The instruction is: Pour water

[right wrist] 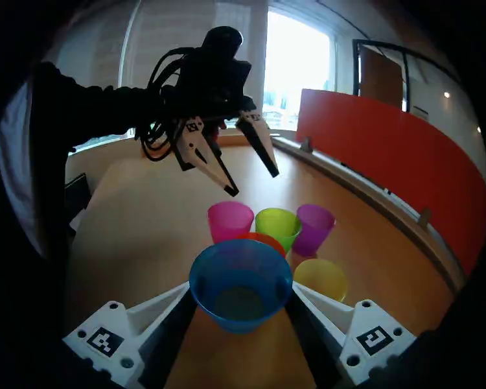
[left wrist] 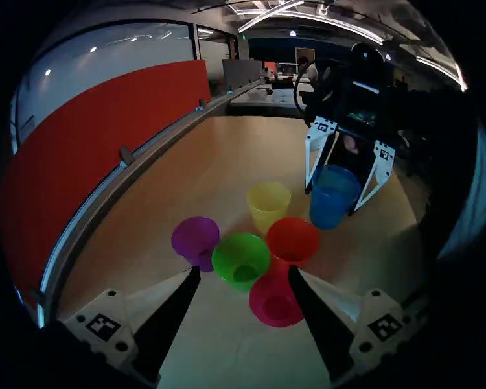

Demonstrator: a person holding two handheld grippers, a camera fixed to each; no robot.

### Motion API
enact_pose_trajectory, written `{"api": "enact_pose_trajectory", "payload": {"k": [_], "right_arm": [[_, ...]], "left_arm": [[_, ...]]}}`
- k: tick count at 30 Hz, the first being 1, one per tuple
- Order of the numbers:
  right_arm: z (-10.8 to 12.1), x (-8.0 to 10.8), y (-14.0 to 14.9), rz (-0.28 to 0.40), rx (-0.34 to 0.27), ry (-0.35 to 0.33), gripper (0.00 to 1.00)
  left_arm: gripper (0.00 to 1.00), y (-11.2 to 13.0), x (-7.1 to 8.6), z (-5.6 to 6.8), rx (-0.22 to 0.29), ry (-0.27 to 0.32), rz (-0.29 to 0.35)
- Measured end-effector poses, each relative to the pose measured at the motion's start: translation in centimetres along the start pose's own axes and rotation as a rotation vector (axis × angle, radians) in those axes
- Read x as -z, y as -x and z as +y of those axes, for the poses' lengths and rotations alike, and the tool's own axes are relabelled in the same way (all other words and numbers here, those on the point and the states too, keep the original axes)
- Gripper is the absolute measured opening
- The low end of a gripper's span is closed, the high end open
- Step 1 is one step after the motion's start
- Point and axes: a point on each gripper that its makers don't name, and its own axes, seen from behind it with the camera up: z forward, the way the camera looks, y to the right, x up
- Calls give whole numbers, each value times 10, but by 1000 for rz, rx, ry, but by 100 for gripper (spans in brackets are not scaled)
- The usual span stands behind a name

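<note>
Several plastic cups stand bunched on the wooden table (left wrist: pixel 243 149): purple (left wrist: pixel 196 238), green (left wrist: pixel 240 259), pink (left wrist: pixel 275 303), red (left wrist: pixel 293 238) and yellow (left wrist: pixel 269 202). My right gripper (right wrist: pixel 241 292) is shut on a blue cup (right wrist: pixel 241 285) with water at its bottom; the left gripper view shows this blue cup (left wrist: pixel 334 196) just right of the yellow one, flanked by the right gripper (left wrist: pixel 330 202). My left gripper (left wrist: pixel 243 271) is open, and in the right gripper view the left gripper (right wrist: pixel 254 183) hovers above the pink cup (right wrist: pixel 230 219) and green cup (right wrist: pixel 277 223), holding nothing.
A red partition (left wrist: pixel 81 149) with a metal rail runs along one long side of the table. A dark sleeve (right wrist: pixel 81 110) reaches in behind the left gripper. Bare wood lies around the cup cluster. Desks and a window stand farther back.
</note>
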Motion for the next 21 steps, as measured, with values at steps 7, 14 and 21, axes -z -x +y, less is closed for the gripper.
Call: {"api": "enact_pose_trajectory", "payload": {"k": [7,14,21], "right_arm": [[7,10,-15,57,-17,32,88],[14,18,-27,106,-30,58,88],[21,24,-37,148,-41,86,88]], "left_arm": [[100,1,-1,0,2,3,-2],[100,-2,-3,1,-2,5,0],[100,-4,-6,1,1,10,7]]}}
